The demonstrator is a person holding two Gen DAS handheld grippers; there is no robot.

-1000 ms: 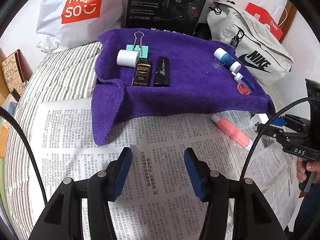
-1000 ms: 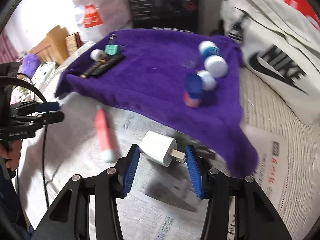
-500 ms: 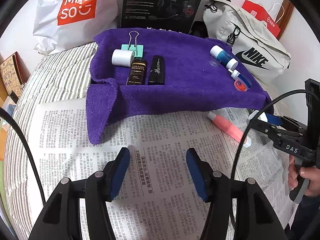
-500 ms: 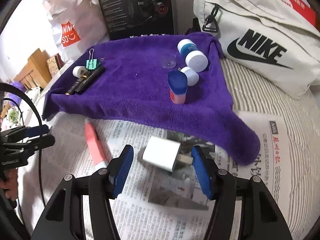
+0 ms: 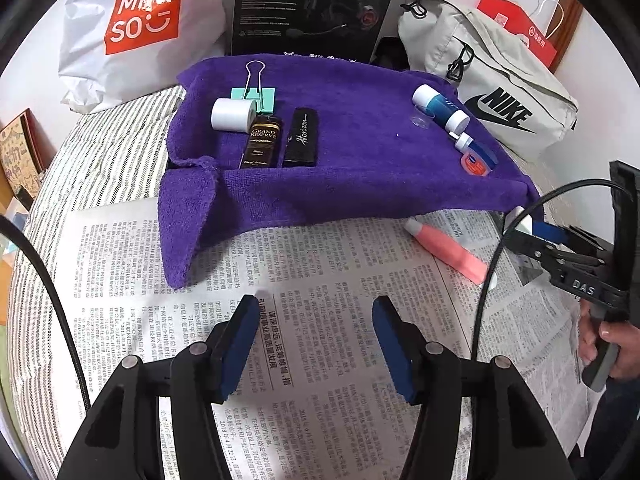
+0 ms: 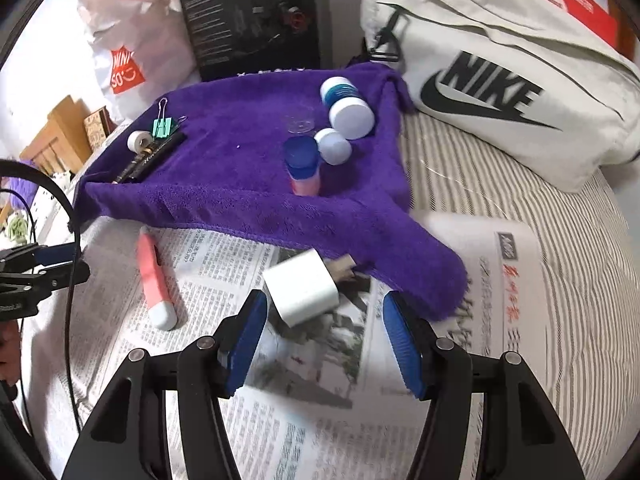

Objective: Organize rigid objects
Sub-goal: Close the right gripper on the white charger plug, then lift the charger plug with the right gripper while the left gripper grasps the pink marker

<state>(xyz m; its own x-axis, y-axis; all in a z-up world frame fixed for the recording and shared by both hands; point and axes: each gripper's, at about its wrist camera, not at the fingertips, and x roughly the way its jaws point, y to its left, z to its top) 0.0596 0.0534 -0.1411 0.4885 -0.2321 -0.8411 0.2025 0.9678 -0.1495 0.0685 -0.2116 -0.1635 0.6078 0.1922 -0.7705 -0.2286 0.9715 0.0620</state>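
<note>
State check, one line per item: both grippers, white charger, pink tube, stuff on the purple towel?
Left gripper: open, empty, over newspaper.
Right gripper: open, white cube charger just ahead of its fingers, ungripped.
Pink tube with white cap: lying on newspaper, capped.
Blue-capped pink jar: upright on purple towel.
Mint binder clip: lying flat.
White tape roll: on its side.
</note>
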